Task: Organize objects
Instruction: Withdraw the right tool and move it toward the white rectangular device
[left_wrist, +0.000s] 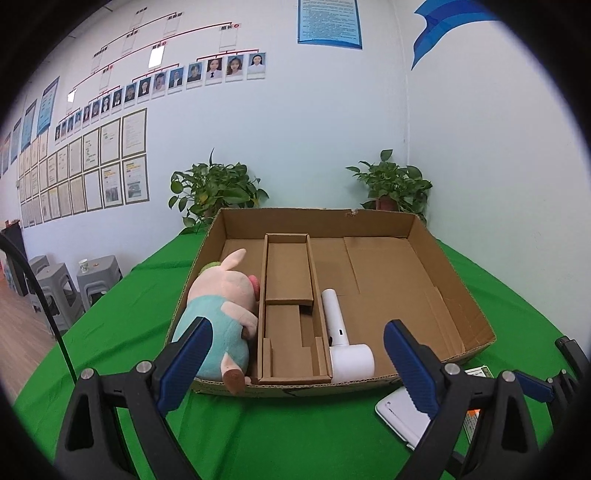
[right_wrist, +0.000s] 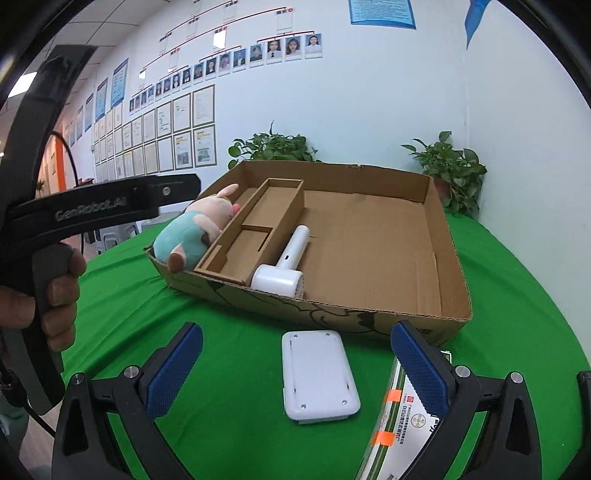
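Both grippers wide, empty — before the cardboard box (right_wrist: 436, 266)
"GenRobot.AI" reads on the left gripper (left_wrist: 295, 365); right gripper (right_wrist: 297, 367) brackets a white device (right_wrist: 317, 376) beside the box's near edge.

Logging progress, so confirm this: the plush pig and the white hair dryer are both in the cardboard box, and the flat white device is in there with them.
One thing is wrong: the flat white device lies on the green cloth outside the box, as the right wrist view shows. The pig and hair dryer are indeed in the box.
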